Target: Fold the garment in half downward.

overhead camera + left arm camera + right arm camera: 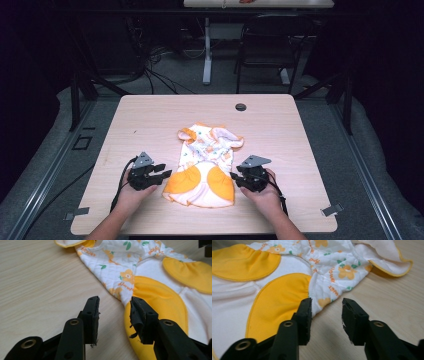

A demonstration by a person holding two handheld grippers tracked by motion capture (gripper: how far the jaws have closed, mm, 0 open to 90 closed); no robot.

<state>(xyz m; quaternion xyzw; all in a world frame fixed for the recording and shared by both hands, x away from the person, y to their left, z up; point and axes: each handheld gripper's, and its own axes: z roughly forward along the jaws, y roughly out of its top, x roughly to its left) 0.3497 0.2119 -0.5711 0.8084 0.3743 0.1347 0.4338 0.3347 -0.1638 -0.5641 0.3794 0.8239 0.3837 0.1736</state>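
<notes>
The left gripper (161, 175) sits spread at the garment's (206, 165) near left edge, pinching nothing; the right gripper (239, 179), also spread and empty, sits at its near right edge; the garment lies flat mid-worktop (150, 115).

Light wood-grain desk (150, 120) is sitting on grey floor matting, with a dark round grommet (241, 107) near its far edge and small metal clips at the near-left (76, 214) and near-right (332, 210) corners. Behind it, a black chair (267, 42) is standing beside the white leg (207, 50) of a second table, with loose black cables (155, 70) trailing over the floor to the left of that leg. Background is fading to dark on both sides.
</notes>
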